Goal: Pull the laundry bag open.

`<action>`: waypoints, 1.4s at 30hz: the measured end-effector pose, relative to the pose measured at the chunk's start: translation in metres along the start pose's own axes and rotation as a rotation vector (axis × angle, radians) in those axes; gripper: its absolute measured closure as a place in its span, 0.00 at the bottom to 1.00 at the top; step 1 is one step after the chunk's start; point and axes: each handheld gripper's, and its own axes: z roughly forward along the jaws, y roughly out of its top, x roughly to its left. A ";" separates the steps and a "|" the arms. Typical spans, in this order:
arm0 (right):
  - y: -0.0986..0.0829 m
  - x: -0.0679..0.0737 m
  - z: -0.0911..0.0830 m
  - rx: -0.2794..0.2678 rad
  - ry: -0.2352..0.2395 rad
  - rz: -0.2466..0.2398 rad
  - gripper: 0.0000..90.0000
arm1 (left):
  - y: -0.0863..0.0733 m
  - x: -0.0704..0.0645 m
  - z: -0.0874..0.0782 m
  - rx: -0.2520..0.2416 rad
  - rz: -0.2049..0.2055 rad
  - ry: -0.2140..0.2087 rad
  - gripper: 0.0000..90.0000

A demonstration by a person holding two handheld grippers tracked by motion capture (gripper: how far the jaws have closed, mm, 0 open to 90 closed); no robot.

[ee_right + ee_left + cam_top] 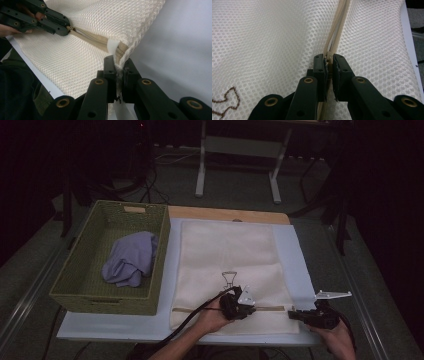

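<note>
Dim floor and dark desk legs surround the pale tabletop [295, 251], where a cream mesh bag [227, 255] lies flat just beside a green woven basket [80, 292] holding a lilac cloth [131, 258]. Along the bag's near edge runs a tan zipper [200, 309]. The left tool [329, 65] is pressed together on the zipper pull [328, 55], partway along that zipper. The right tool [118, 65] pinches the bag's corner [126, 53] at the zipper's end, beside a white tag [111, 45].

The work looks like running the zipper while the corner is held taut. If the right tool's hold slips, the mesh could bunch ahead of the pull and jam it. The small pull could also slide out of the left tool if tugged at an angle to the zipper.

From above, both tools read as dark shapes at the bag's near edge. The left gripper view shows the pull caught between the jaws; the right gripper view shows the corner fold and, farther off, the left tool [65, 29] on the zipper.
</note>
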 end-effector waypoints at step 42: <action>-0.002 -0.001 0.000 0.002 0.008 0.009 0.94 | -0.021 0.007 -0.023 0.006 -0.020 0.015 0.91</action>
